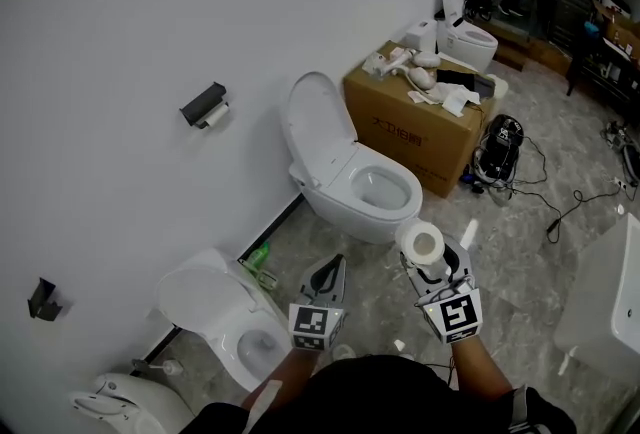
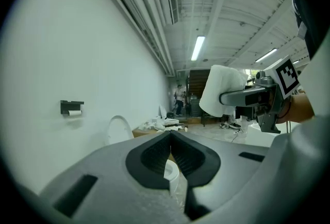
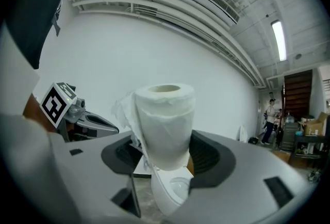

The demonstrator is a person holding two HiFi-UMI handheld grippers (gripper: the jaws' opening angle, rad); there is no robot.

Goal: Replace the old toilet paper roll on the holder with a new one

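A black holder hangs on the white wall with the old, nearly used-up roll under it; the left gripper view shows the holder far off at the left. The new white toilet paper roll stands upright between the jaws of my right gripper, which is shut on it. In the right gripper view the roll fills the middle, a loose sheet hanging at its left. My left gripper is shut and holds nothing. Both grippers hover low, well away from the holder.
A white toilet with its lid up stands ahead, another at the lower left. A cardboard box with clutter sits behind. A second black wall fitting is at the far left. Cables and a black device lie on the marble floor.
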